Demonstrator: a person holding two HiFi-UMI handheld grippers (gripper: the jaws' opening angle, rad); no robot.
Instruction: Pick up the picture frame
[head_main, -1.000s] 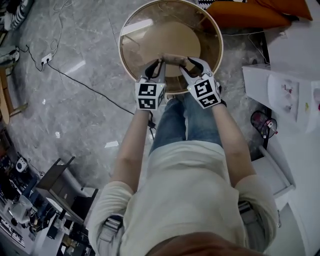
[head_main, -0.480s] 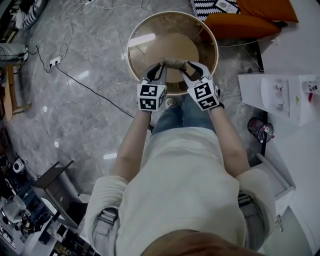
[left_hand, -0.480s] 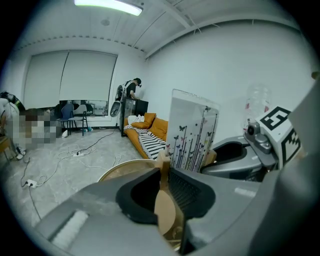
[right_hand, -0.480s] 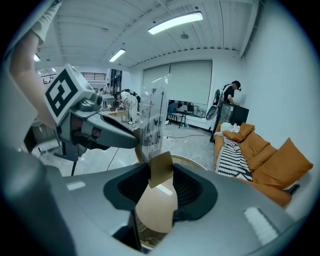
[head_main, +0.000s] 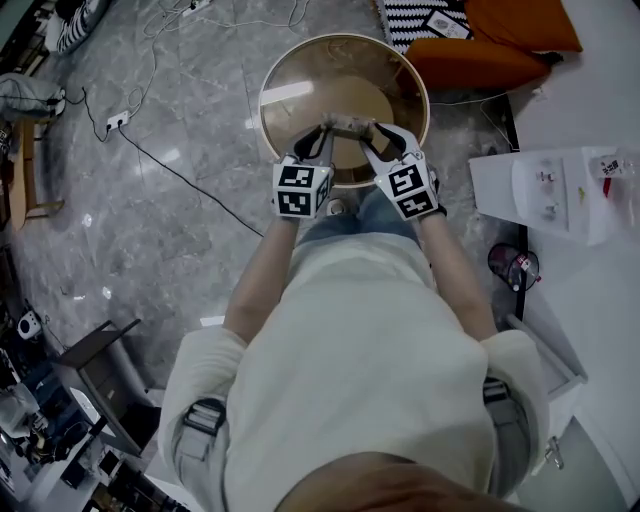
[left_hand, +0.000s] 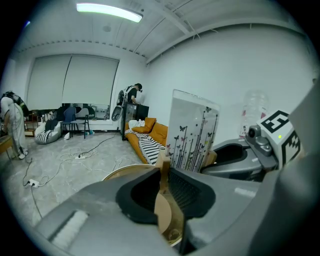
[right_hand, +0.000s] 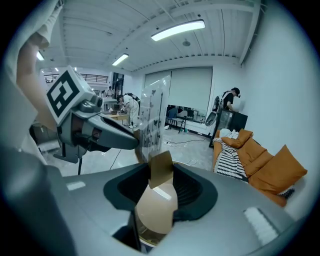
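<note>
Far left of the head view: grey marble floor (head_main: 180, 240) with a black cable (head_main: 170, 170) running across it from a white power strip (head_main: 117, 121).

The left gripper (head_main: 320, 130) comes next, marker cube up. In the left gripper view its jaws stand narrow, clamped on the thin wooden side edge of the picture frame (left_hand: 192, 132), with the pads pressing the wood from both sides. The frame stands upright, its clear panel printed with butterflies and tall stems.

In the head view I see the picture frame (head_main: 350, 124) as a short bar spanning between the two grippers. It is held in the air over the near part of the round table (head_main: 345, 36), which has a wood rim and a glass top. A brown lower shelf shows through the glass.

The right gripper (head_main: 378, 128) takes the frame's other end. In the right gripper view its jaws are set wider, closed on a broader brown piece of the frame, and the clear panel (right_hand: 152, 117) rises edge-on above them. The left gripper (right_hand: 95, 132) shows across from it, on the far end.

Right of the table is an orange sofa (head_main: 490, 40) with a striped cushion (head_main: 420, 15) beside it. Further right stands a white cabinet (head_main: 560, 190).
</note>
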